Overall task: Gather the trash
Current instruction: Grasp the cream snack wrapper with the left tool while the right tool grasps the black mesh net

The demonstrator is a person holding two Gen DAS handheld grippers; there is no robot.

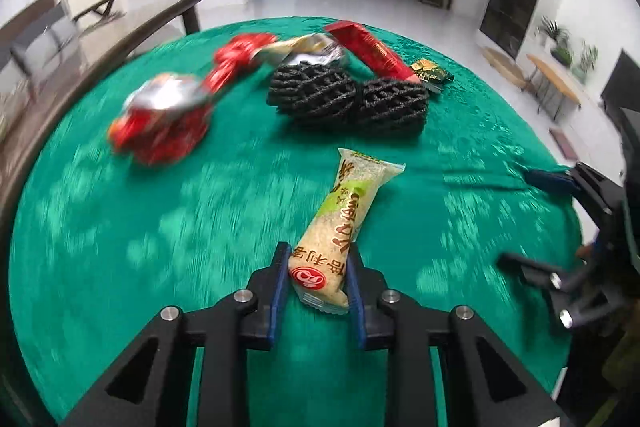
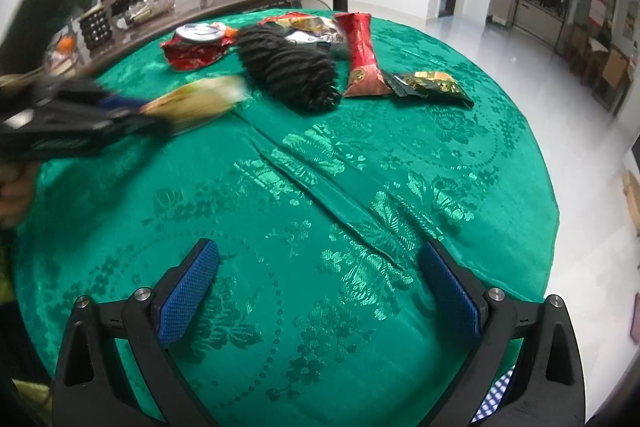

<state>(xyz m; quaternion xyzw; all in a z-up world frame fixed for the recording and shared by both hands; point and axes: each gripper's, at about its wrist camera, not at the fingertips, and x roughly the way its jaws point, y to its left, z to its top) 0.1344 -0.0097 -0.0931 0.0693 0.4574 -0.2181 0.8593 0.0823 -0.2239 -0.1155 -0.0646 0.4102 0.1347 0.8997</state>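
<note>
My left hand-held gripper [image 1: 318,281] pinches the near end of the rice-snack packet [image 1: 340,233]; its long axis runs away from me toward the black mesh bundle [image 1: 348,99], over the green worktop [image 1: 160,227]. Right hand-held gripper [image 2: 320,291] spread wide, nothing between its pads.

Left claw [image 1: 318,273] grips a beige snack packet [image 1: 344,227].

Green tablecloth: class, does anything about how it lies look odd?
Yes. A raised fold runs diagonally across the green tablecloth, from near the black mesh bundle toward the open right gripper, so the cloth lies rucked, not flat.
</note>
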